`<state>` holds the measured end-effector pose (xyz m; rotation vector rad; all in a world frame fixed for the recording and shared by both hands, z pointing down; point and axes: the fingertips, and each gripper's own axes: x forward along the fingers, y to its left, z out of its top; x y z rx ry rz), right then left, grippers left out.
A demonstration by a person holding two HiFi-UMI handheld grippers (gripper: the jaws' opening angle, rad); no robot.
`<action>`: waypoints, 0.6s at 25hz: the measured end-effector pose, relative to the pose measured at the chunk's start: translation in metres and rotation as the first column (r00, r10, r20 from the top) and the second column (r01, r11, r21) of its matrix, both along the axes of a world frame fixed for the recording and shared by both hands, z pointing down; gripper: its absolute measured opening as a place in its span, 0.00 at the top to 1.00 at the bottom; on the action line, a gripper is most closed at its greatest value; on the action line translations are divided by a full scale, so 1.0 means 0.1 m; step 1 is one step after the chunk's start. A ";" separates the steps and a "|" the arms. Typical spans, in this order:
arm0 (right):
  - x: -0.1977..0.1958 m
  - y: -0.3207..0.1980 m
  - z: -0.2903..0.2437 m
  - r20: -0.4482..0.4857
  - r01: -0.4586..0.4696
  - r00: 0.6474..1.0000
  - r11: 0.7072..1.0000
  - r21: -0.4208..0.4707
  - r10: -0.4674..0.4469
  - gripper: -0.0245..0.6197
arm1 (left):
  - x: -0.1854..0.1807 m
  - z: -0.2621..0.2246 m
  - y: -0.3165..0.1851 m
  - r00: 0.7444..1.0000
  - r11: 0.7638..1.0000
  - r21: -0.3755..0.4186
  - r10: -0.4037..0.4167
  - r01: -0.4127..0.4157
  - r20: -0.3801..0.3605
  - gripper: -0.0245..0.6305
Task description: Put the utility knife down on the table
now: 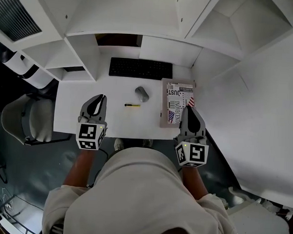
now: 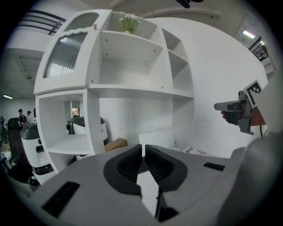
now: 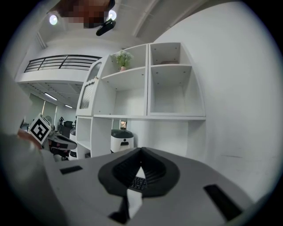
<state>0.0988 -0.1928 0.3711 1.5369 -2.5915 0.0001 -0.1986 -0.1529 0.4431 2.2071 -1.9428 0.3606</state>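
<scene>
In the head view the utility knife (image 1: 132, 105), thin, yellow and black, lies flat on the white table (image 1: 74, 106), in front of the mouse. My left gripper (image 1: 101, 98) hovers over the table's front left, a short way left of the knife, shut and empty. My right gripper (image 1: 189, 109) is over the front right, above a book's near end, also shut and empty. Neither touches the knife. In the left gripper view the left gripper (image 2: 143, 147) has its jaws together and points at the shelves. The right gripper (image 3: 141, 150) points there too. The knife appears in neither gripper view.
A black keyboard (image 1: 140, 68) lies at the back of the table, a grey mouse (image 1: 142, 93) in front of it. A printed book (image 1: 178, 102) lies at the right. White shelves (image 1: 81, 53) rise behind, a white wall (image 1: 263, 109) stands right, a chair (image 1: 25, 119) left.
</scene>
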 end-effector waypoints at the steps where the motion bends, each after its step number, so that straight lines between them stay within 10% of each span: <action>1: -0.01 0.01 -0.01 -0.001 0.001 1.000 1.000 0.003 -0.001 0.96 | -0.04 -0.06 0.03 1.000 1.000 0.018 -0.017 0.018 -0.012 0.93; 15: -0.13 0.07 -0.13 -0.004 0.008 1.000 0.999 0.033 -0.008 0.96 | -0.23 -0.41 0.27 0.994 0.988 0.124 -0.086 0.094 -0.073 0.96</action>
